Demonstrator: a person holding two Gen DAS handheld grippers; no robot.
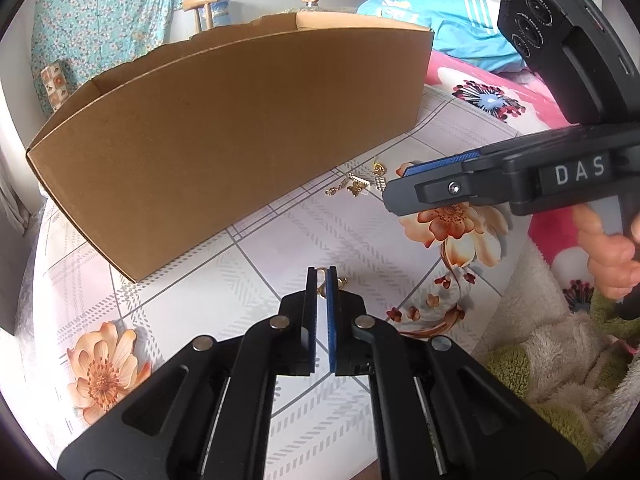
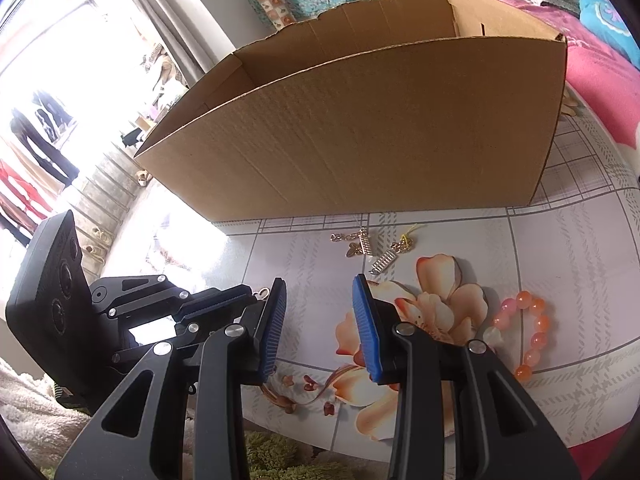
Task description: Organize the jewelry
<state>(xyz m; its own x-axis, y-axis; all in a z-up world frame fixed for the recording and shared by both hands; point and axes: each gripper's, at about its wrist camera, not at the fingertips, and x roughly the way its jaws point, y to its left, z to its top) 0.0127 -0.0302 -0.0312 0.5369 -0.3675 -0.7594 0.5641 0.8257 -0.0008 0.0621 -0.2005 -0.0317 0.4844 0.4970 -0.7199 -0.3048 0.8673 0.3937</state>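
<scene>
My left gripper (image 1: 321,276) is shut on a small gold chain piece (image 1: 341,282), low over the flowered tablecloth; it also shows in the right wrist view (image 2: 256,294). An open brown cardboard box (image 1: 224,136) stands just behind; it also fills the right wrist view (image 2: 360,128). Several small gold jewelry pieces (image 1: 358,186) lie at the box's foot and show in the right wrist view (image 2: 368,246). My right gripper (image 2: 320,288) is open and empty above the cloth, near them. It shows from the side in the left wrist view (image 1: 400,178). An orange bead bracelet (image 2: 524,334) lies to its right.
The flowered tablecloth (image 1: 280,240) covers the table. Pink and blue bedding (image 1: 460,32) lies behind on the right. A fluffy blanket (image 1: 560,360) lies at the table's near right edge. A bright window (image 2: 60,80) with hanging clothes is at the left.
</scene>
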